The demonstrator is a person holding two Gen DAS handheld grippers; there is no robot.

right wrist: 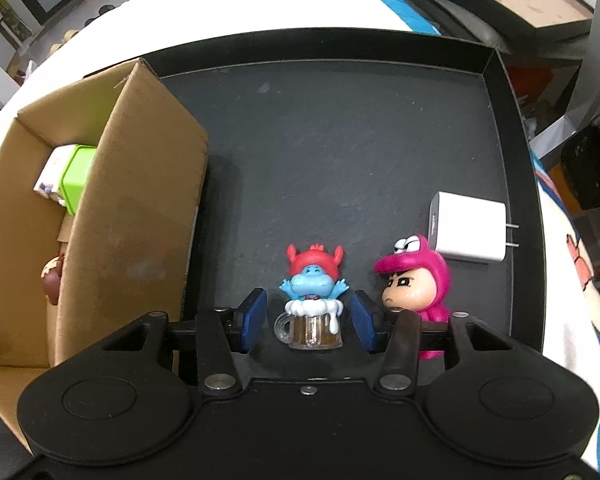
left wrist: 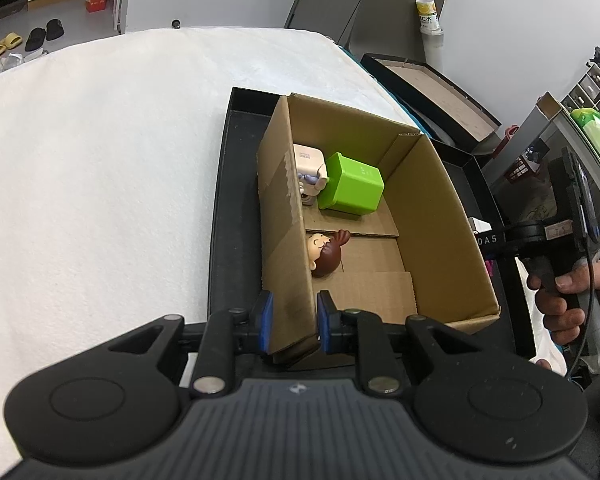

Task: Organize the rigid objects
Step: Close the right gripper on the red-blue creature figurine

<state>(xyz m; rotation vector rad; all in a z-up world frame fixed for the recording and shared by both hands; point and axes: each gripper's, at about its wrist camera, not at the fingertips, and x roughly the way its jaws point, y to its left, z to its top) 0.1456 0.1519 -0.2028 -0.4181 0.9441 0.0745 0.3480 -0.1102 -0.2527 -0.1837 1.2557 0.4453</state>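
A cardboard box (left wrist: 432,216) stands in a black tray (left wrist: 236,200). It holds a green block (left wrist: 352,188), a white figure (left wrist: 310,172) and a brown-haired doll head (left wrist: 324,254). My left gripper (left wrist: 292,322) is shut on the box's near left wall. In the right wrist view, a blue hippo figure in a beer mug (right wrist: 310,306) stands on the tray (right wrist: 360,132) between the open fingers of my right gripper (right wrist: 308,322), not touched. A pink-hooded figure (right wrist: 418,286) stands just right of it. A white charger (right wrist: 466,234) lies behind.
The tray lies on a white cloth-covered table (left wrist: 100,160). The box (right wrist: 100,208) borders the tray's left part in the right wrist view. A second black tray (left wrist: 432,88) and shelves with clutter are beyond the table's right edge.
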